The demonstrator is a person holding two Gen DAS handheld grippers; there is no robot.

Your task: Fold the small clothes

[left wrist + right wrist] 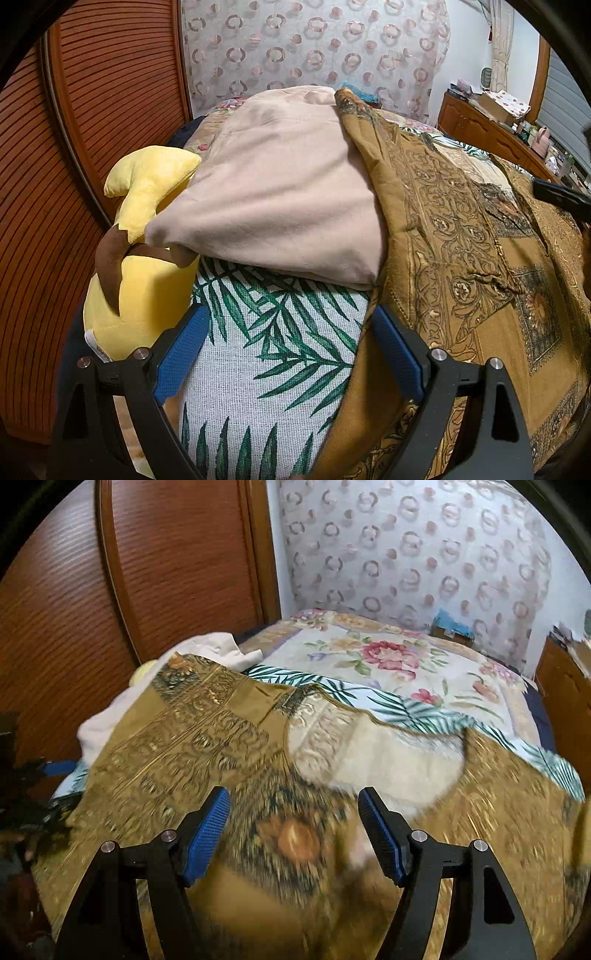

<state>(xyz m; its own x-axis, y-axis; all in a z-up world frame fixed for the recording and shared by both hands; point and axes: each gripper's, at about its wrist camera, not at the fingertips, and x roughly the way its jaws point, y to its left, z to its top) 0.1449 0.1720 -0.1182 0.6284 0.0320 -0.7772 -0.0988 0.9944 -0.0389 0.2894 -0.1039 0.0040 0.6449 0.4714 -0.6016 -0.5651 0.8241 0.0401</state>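
- Left wrist view, far left: brown louvred wooden door [92, 122], slats running across.
- Next right: yellow plush toy [144, 280] with brown patches, lying at the bed's left edge; a beige folded cloth [280, 192] overlaps its upper part.
- Centre: left gripper [291, 328] spread wide, blue pads [183, 354] apart, nothing between them; it hangs over the palm-leaf sheet [266, 354].
- Right of that: ochre patterned shirt [480, 266] spread on the bed, its left edge touching the beige cloth and draping by the right finger.
- Far right: wooden dresser [491, 129] with clutter on top; dark object at frame edge, cannot tell what.
- Back: curtain with ring pattern [314, 48].
- Right wrist view, left: same wooden door [177, 572]; beige cloth [221, 646] peeks out behind the shirt's far left corner.
- Centre: right gripper [294, 797] wide apart, blue pads [205, 838] holding nothing, hovering just above the ochre shirt [177, 746]; cannot tell if touching, the near fabric is motion-blurred.
- Shirt lies flat with neckline [373, 753] facing away, pale inner side showing.
- Beyond it: palm-leaf sheet [406, 705], then floral bedspread [388, 657].
- Right: ring-pattern curtain [424, 554], dresser edge [561, 679].
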